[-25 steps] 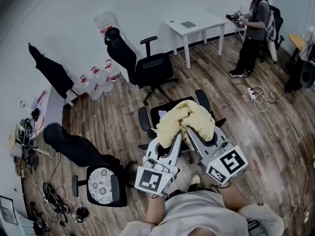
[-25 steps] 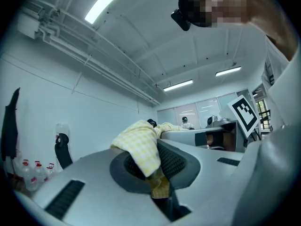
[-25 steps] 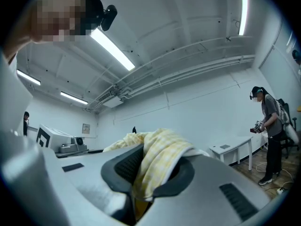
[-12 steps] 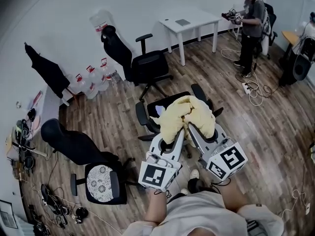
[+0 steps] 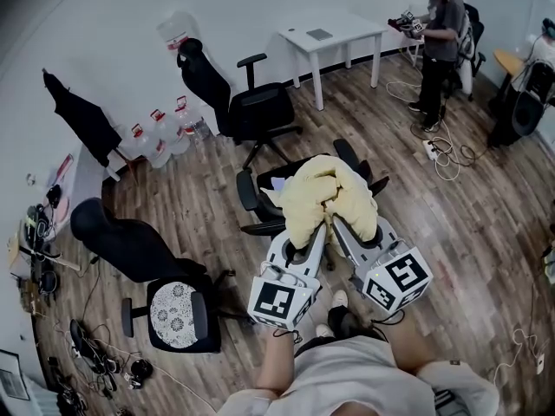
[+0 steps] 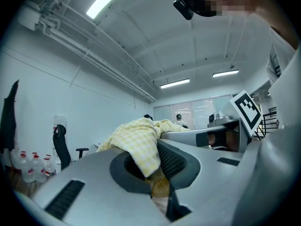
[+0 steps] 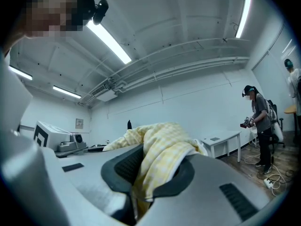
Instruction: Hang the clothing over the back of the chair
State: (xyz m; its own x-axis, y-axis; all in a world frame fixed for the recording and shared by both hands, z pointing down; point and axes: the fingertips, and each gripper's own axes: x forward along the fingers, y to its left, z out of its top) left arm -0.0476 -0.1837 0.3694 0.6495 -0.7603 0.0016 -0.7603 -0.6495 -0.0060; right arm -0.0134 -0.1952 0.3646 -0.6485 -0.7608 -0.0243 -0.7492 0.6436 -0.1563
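1. The wooden floor [image 5: 473,232] carries three wheeled office chairs: the middle chair [image 5: 248,191], a chair by the wall [image 5: 251,111], and a chair at the lower left [image 5: 130,250] with a patterned cushion [image 5: 176,312] on its seat.
2. Water bottles [image 5: 160,139] stand on the floor against the wall.
3. A flat grey thing [image 5: 319,35] lies on the white tabletop [image 5: 347,26].
4. A power strip [image 5: 431,150] and loose cables [image 5: 453,161] lie on the floor near a standing person's feet; more cables [image 5: 95,354] lie tangled at the lower left.
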